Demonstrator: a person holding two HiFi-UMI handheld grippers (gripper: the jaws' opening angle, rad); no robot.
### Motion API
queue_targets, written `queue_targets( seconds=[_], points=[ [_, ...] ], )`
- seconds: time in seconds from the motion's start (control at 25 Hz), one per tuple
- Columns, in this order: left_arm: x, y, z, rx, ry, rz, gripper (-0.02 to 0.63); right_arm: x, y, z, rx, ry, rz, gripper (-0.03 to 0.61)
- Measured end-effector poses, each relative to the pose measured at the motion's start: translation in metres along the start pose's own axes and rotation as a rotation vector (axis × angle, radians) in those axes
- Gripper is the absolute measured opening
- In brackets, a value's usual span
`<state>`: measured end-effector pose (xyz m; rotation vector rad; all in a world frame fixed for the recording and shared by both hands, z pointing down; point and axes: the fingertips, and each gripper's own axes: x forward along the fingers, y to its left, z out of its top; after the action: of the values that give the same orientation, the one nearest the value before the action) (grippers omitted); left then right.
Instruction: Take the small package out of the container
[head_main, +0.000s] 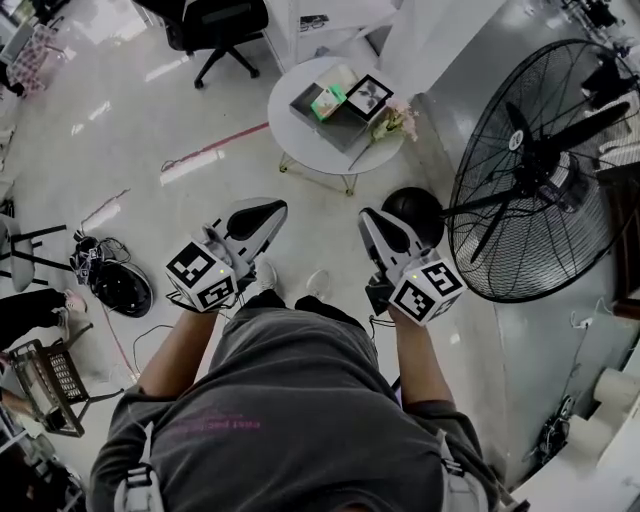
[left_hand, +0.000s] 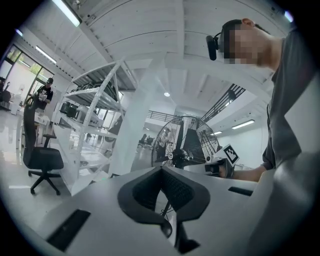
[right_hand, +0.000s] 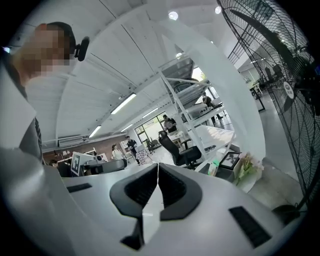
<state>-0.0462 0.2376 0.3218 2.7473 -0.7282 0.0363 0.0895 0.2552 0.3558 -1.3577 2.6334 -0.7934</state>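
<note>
The person stands on a pale glossy floor (head_main: 150, 120) and holds both tools low in front of the grey T-shirt (head_main: 290, 400), well apart from the task's things. The left hand-held gripper (head_main: 262, 214) points forward and a little to the right. In the left gripper view its two black ribbed jaws are pressed together at the tips with nothing between them (left_hand: 161, 169). The right hand-held gripper (head_main: 374, 226) points forward and a little to the left. Its own view likewise shows the jaws closed against each other, leaving only a thin slit and gripping nothing (right_hand: 158, 166). Ahead of both stands a small round white worktop (head_main: 291, 131) carrying a dark grey square container (head_main: 335, 126). The small green-and-white package (head_main: 327, 101) sits at the far part of that container, just beside a black-framed picture (head_main: 369, 96). Whether the package lies inside the container or on top of it cannot be told. A bunch of pale flowers (head_main: 393, 124) lies at the worktop's right edge. In the right gripper view the same worktop shows to the right of the jaws, with the package (right_hand: 215, 168) on it. A large black wire-caged floor fan (head_main: 540, 170) stands to the right, near the right hand-held gripper, and a black office chair (head_main: 215, 30) stands beyond the worktop.
</note>
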Motion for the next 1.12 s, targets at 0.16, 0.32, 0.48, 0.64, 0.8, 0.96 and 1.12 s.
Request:
queue_targets(
  seconds=[0.16, 0.32, 0.48, 0.64, 0.8, 0.96, 1.12],
  points=[
    [0.014, -0.009, -0.005, 0.005, -0.008, 0.017, 0.015, -0.009, -0.012, -0.001, 0.004, 0.012, 0.024, 0.023],
    [0.025, -0.017, -0.008, -0.002, -0.002, 0.032, 0.015, -0.017, -0.024, 0.001, 0.005, 0.017, 0.038, 0.023],
    [0.031, -0.02, -0.009, -0.004, 0.002, 0.043, 0.015, -0.02, -0.032, 0.005, 0.01, 0.012, 0.045, 0.021],
    [0.04, -0.019, -0.007, 0.001, 0.003, 0.046, 0.015, -0.019, -0.04, 0.008, 0.02, 0.006, 0.048, 0.021],
    [0.049, -0.014, -0.006, 0.003, 0.005, 0.046, 0.015, -0.018, -0.052, 0.01, 0.021, 0.009, 0.041, 0.021],
    [0.056, -0.006, -0.005, 0.001, 0.004, 0.046, 0.015, -0.012, -0.062, 0.012, 0.022, 0.014, 0.031, 0.021],
    [0.064, 0.007, -0.003, -0.001, 0.002, 0.044, 0.015, 0.001, -0.07, 0.016, 0.022, 0.025, 0.027, 0.021]
  ],
)
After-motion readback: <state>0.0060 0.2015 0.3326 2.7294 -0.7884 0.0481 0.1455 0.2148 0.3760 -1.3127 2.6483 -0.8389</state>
